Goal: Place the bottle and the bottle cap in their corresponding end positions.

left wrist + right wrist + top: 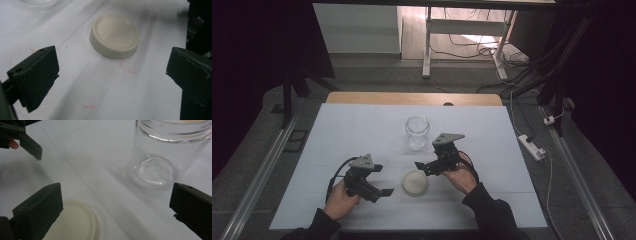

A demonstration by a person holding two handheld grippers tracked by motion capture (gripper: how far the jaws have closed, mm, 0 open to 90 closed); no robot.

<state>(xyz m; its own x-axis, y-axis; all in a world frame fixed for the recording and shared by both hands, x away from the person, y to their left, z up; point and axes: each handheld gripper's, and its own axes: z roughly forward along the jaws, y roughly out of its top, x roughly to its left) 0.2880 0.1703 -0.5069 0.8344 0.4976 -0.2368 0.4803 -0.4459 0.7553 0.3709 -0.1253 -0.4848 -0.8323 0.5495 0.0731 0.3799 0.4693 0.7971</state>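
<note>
While the cream lid (415, 182) is lying flat on the white table (352, 135), both grippers are flanking it with jaws spread and holding nothing. The left gripper (382, 192) is hovering just left of the lid, the right gripper (422, 166) just above it. The empty glass jar (417, 132) is standing upright beyond the lid.

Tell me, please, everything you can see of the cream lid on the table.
The cream lid is round, low and opaque, plastic by its look, with a raised rim around a flat top. It lies flat, top up, on the white table cover, nearer the person than the open glass jar. It sits between both grippers, and nothing touches it.
</note>
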